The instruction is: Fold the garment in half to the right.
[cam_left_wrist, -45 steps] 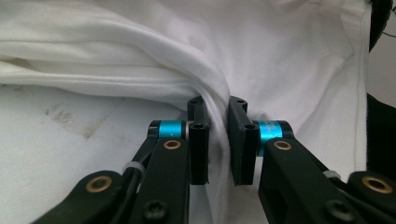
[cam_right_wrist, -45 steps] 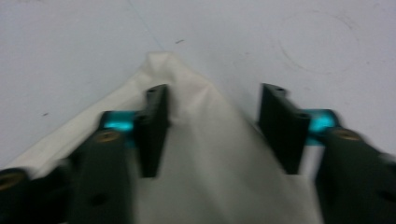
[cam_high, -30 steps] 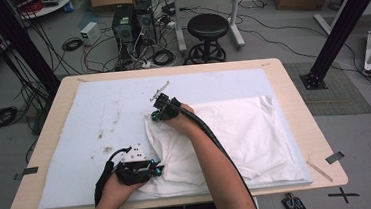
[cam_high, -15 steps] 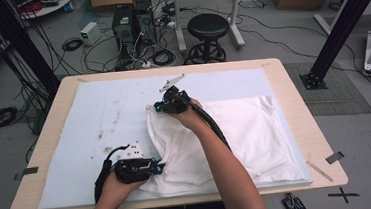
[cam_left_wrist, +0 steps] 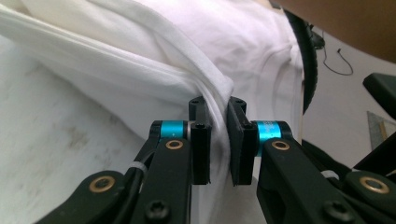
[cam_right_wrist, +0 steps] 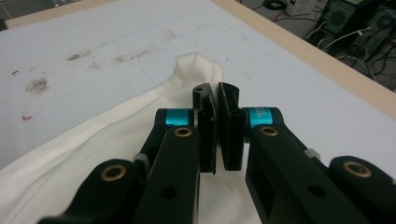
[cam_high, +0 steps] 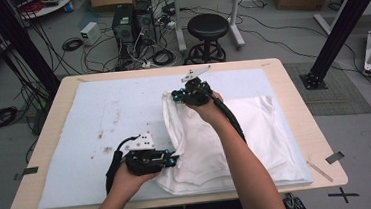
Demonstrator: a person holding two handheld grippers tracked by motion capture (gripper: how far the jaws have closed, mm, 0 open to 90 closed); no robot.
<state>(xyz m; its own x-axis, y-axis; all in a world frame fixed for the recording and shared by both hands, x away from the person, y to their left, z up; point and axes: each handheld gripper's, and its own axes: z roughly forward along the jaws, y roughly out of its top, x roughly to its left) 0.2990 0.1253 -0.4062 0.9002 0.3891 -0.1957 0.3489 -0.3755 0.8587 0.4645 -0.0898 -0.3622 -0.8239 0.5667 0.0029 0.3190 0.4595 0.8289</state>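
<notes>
A lab floor is showing all around the wooden bench (cam_high: 295,126), with cables running everywhere; a black round stool (cam_high: 208,28) is standing at twelve o'clock beyond the far edge, computer towers (cam_high: 131,22) are sitting at about eleven o'clock, and a black slanted strut (cam_high: 340,27) is rising at two o'clock. A pale blue mat (cam_high: 76,138), spotted with brown stains, is covering most of the bench top. Two strips of dark tape (cam_high: 334,157) are sticking to the bench edges at four and eight o'clock. I am finding no brand or label that can be read; some small print on the claws' blue collars is too blurred to make out.

The white shirt (cam_high: 255,129) is lying on the mat's right half, from the centre out towards three and five o'clock. The left claw (cam_high: 174,159), at about seven o'clock, is clamping a bunched fold at the shirt's near-left edge (cam_left_wrist: 205,93), with cloth running between its jaws. The right claw (cam_high: 175,96), near the centre towards twelve o'clock, is pinching the shirt's far-left corner (cam_right_wrist: 198,65) and holding it raised off the mat, jaws nearly together. The right forearm (cam_high: 237,155) is crossing over the shirt and hiding part of it.
</notes>
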